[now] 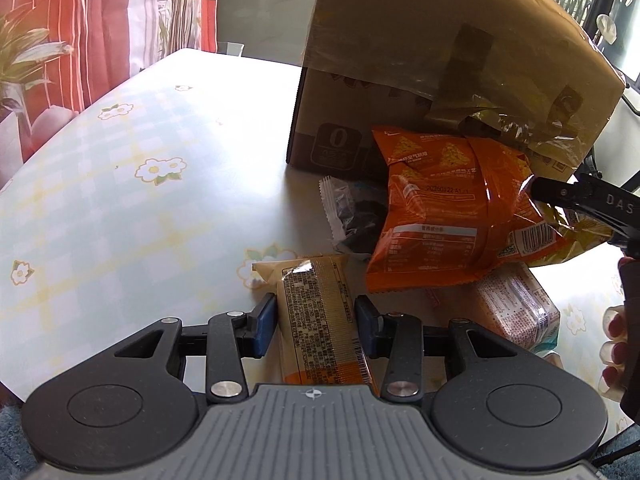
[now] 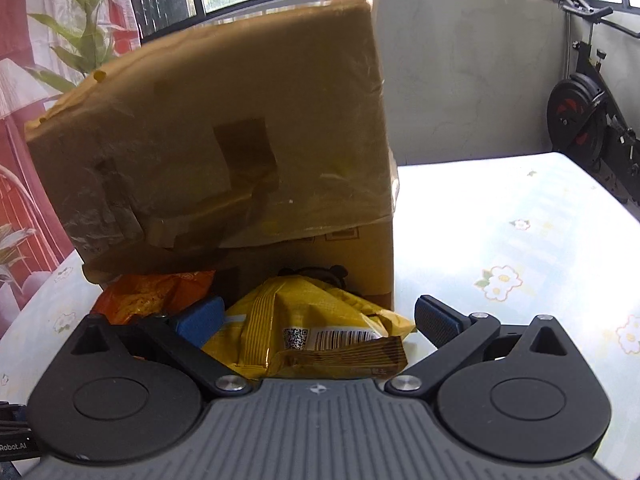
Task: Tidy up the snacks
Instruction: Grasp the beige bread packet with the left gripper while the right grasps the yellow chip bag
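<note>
Nearest, the left gripper (image 1: 315, 317) has its jaws closed narrowly on the tan snack bar (image 1: 320, 320), long axis pointing away, while the right gripper (image 2: 318, 318) stands wide around the yellow bag (image 2: 308, 320) before the cardboard box (image 2: 224, 136).

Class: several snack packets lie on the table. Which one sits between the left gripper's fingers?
The tan wafer packet, lengthwise between the left gripper pads. The orange chip bag, the pink packet and the clear-wrapped dark snack lie farther off.

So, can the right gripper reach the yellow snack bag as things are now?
Probably yes. The right gripper is open and the yellow snack bag already lies between its fingers, with nothing on top. The orange bag sits just beside the left finger, and the cardboard box stands behind.
</note>
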